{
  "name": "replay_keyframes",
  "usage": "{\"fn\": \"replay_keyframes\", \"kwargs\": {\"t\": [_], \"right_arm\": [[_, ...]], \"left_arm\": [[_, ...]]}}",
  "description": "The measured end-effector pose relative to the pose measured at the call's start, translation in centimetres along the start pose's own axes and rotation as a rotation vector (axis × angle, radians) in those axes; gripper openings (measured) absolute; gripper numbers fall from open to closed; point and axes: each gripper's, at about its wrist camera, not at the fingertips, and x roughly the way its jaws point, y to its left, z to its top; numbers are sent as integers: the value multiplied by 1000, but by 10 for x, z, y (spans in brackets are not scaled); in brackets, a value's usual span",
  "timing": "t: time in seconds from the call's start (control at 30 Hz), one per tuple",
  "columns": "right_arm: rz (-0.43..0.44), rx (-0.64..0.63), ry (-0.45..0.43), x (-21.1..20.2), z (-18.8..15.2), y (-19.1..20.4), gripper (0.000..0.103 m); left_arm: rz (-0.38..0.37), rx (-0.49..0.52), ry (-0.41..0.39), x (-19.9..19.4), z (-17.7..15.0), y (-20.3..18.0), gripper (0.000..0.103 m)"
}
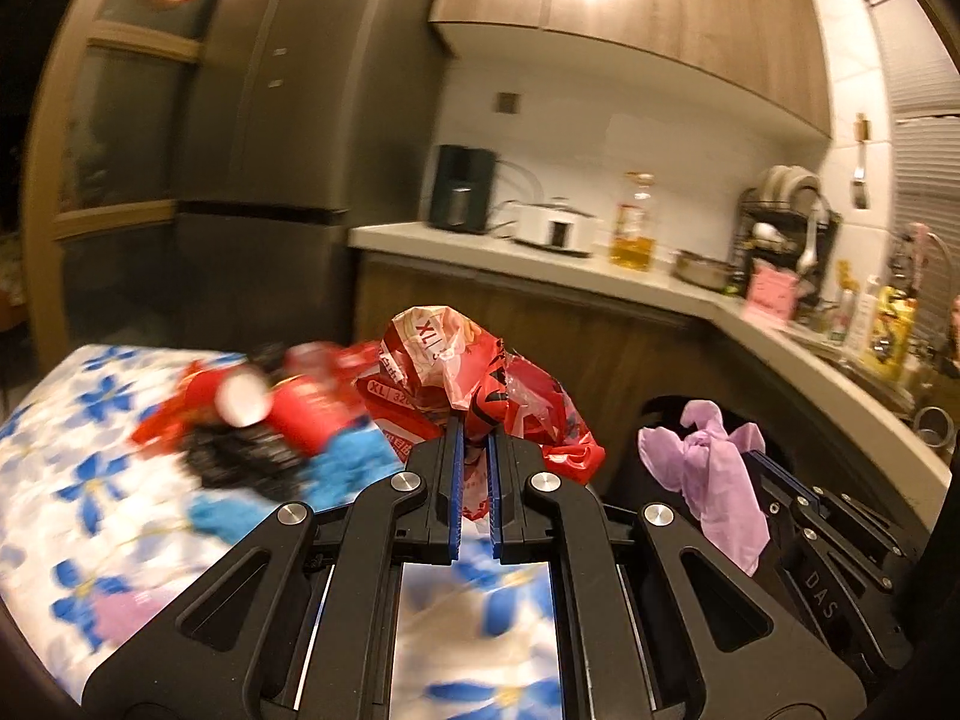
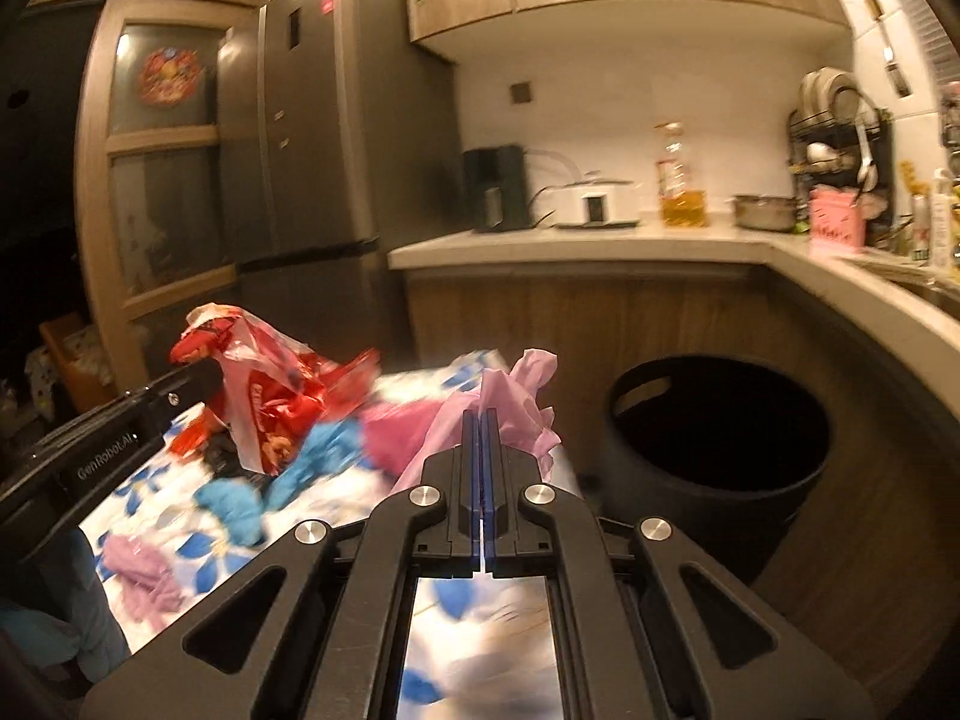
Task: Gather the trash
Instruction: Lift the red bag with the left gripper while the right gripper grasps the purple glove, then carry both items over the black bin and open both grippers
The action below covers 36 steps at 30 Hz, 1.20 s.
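My left gripper [image 1: 474, 426] is shut on a crumpled red-and-white plastic wrapper [image 1: 462, 366], lifted above the flowered table [image 1: 72, 480]. The same wrapper [image 2: 264, 384] hangs from the left gripper [image 2: 207, 375] in the right wrist view. My right gripper [image 2: 482, 417] is shut on a thin pink plastic bag [image 2: 522, 390]; that bag [image 1: 714, 468] shows at the right in the left wrist view. A dark round bin [image 2: 720, 420] stands open on the floor to the right of the table, partly hidden behind the bag in the left wrist view. More trash stays on the table: red packaging [image 1: 264, 408], black wrapper [image 1: 240, 456], blue scraps [image 1: 354, 462].
A purple scrap [image 2: 141, 570] lies near the table's near-left edge. Behind stand a tall grey fridge [image 2: 324, 150] and an L-shaped counter [image 2: 600, 246] with a kettle, cooker, oil bottle [image 2: 681, 180], pot and dish rack. Wooden cabinet fronts wrap around the bin.
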Motion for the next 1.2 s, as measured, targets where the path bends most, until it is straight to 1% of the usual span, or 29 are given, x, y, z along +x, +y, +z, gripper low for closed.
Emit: {"fn": "replay_keyframes", "kwargs": {"t": [0.17, 0.3, 0.43, 0.53, 0.67, 0.83, 1.2], "right_arm": [[-90, 29, -59, -1, 22, -40, 1], [-148, 50, -94, 0, 34, -68, 1], [-188, 64, -103, 5, 39, -92, 1], [-207, 72, -106, 10, 41, -107, 1], [-218, 86, -112, 17, 44, -124, 1], [-203, 92, -98, 26, 44, -142, 1], [-202, 123, -60, 45, 41, -164, 1]], "left_arm": [[-86, 42, -20, 29, 12, -48, 6], [-154, 47, -21, 52, 19, -79, 6], [-204, 73, -23, 72, 21, -110, 6], [-237, 87, -23, 85, 20, -127, 6], [-267, 107, -15, 104, 19, -145, 6], [-295, 113, 14, 127, 13, -159, 6], [-337, 137, 79, 161, -2, -174, 7]]}}
